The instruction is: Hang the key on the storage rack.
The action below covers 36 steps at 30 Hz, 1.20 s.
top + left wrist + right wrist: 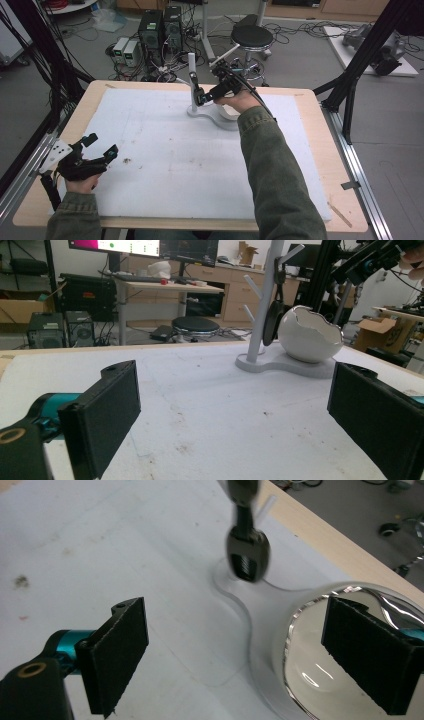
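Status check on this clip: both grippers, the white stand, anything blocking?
Left gripper open, empty, near table edge. Right gripper open, at the white stand, over its egg-shaped bowl. Dark object hangs from a peg. Nothing blocking.

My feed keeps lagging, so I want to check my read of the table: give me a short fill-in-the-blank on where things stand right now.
1. The egg-shaped bowl sits on the stand's ____.
2. The dark object hangs from the stand's ____.
3. The left gripper is ____, holding nothing.
4. The right gripper is over the table's ____ edge.

Missing words: base; post; open; far
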Tool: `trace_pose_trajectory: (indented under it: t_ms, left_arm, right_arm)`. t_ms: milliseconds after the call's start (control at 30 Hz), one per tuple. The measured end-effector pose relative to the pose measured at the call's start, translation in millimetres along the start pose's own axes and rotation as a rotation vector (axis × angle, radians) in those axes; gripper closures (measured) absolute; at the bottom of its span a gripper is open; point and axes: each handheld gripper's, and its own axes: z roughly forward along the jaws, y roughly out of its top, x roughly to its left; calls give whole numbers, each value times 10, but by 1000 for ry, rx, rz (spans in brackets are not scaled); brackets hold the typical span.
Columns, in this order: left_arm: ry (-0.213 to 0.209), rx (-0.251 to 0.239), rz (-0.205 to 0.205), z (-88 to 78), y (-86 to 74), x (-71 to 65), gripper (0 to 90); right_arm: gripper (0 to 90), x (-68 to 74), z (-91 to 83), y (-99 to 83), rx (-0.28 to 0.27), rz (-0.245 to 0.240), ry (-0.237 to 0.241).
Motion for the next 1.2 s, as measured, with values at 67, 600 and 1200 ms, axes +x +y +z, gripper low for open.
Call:
trace_pose_trajectory:
  t_ms: [67, 600, 1200]
  left_arm:
    - [1, -1, -3, 2, -2, -2, 71]
    - [4, 2, -1, 2, -8, -7, 71]
    - [-8, 14, 6, 39, -34, -29, 71]
  right_arm:
    - [10, -27, -25, -47, -11, 4, -15]
    - [5, -197, -297, -403, -88, 72, -5]
    - [5, -350, -501, -963, -123, 129, 8]
